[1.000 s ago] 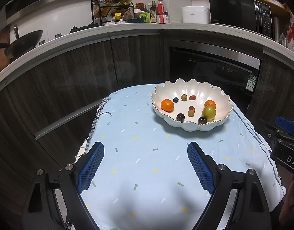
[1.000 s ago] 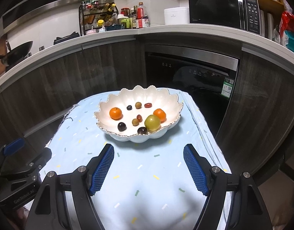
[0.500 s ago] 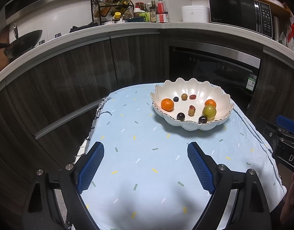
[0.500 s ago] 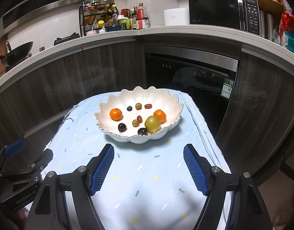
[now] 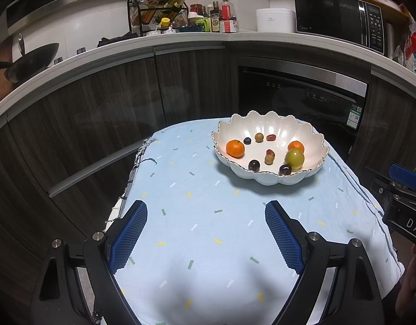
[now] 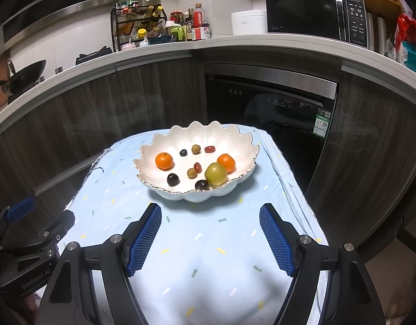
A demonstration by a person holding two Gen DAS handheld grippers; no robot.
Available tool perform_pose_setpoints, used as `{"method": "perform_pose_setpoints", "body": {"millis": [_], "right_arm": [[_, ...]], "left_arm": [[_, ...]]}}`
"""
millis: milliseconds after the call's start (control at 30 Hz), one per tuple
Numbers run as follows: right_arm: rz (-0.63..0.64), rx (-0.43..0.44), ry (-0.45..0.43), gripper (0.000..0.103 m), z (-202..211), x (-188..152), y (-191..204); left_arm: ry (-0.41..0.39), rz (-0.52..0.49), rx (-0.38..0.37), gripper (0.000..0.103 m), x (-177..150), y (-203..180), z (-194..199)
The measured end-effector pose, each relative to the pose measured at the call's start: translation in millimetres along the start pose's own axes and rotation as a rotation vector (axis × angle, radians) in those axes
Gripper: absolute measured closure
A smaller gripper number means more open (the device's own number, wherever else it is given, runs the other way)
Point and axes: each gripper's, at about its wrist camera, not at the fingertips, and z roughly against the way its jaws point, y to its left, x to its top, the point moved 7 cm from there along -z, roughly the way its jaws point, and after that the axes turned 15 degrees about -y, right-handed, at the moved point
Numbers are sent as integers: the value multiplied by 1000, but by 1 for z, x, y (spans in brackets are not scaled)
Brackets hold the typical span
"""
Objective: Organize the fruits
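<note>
Right wrist view: the scalloped bowl (image 6: 246, 146) of fruit has drawn slightly nearer ahead of both unclenched, empty grippers (image 6: 210, 239) (image 5: 206, 239); stage unclear.

home kitchen; microwave (image 6: 316, 10), wok (image 5: 37, 57), spice rack (image 5: 156, 13)

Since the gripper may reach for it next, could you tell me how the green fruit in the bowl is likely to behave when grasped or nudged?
The green fruit is round and smooth, so it will probably roll if nudged. It rests against an orange and a dark plum, which may shift too. It looks firm.
</note>
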Motion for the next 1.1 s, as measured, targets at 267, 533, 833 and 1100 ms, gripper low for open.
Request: {"method": "perform_pose_setpoints", "body": {"millis": [267, 533, 833, 1100], "right_arm": [[1, 1, 2, 27, 0, 0, 0], [-1, 0, 4, 27, -1, -1, 0], [-2, -1, 6, 27, -1, -2, 1], [-6, -1, 9, 27, -1, -2, 1]], "left_arm": [[-3, 0, -2, 14, 1, -1, 0], [0, 2, -3, 14, 1, -2, 0], [10, 7, -4, 14, -2, -1, -1], [6, 15, -11, 14, -1, -1, -1]]}}
